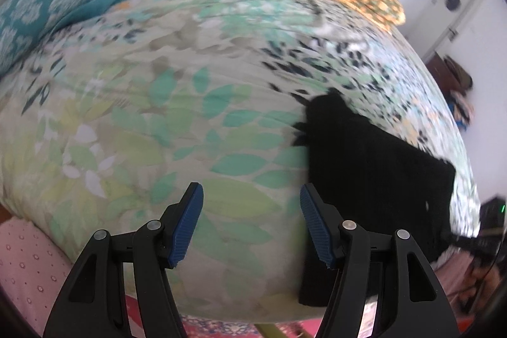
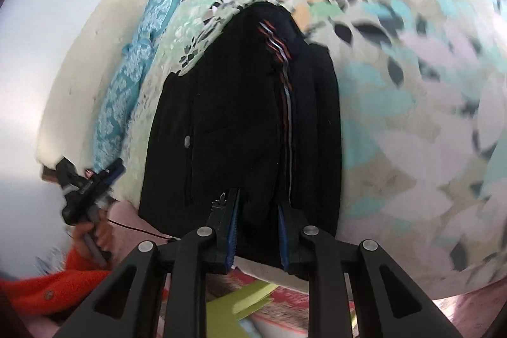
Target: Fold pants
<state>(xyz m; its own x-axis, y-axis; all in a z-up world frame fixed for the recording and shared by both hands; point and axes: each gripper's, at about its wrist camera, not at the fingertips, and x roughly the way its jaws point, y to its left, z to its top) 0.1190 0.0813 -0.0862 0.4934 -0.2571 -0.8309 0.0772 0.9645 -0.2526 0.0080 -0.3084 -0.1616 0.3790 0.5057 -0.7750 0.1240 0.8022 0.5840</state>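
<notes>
Right gripper (image 2: pixel 257 230): jaws narrow, straddling near edge of black pants (image 2: pixel 240 122), grip uncertain. Pants folded on floral bedspread (image 2: pixel 412 116), long axis running away. Left gripper (image 1: pixel 252 222): wide, empty, beside pants' left edge.

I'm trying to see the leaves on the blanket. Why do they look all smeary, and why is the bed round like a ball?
Left wrist view: the fisheye lens bulges the bed cover, and motion blur smears its leaves. Right wrist view: heavier smearing on the right; the black pants and right tool stay sharper.
</notes>
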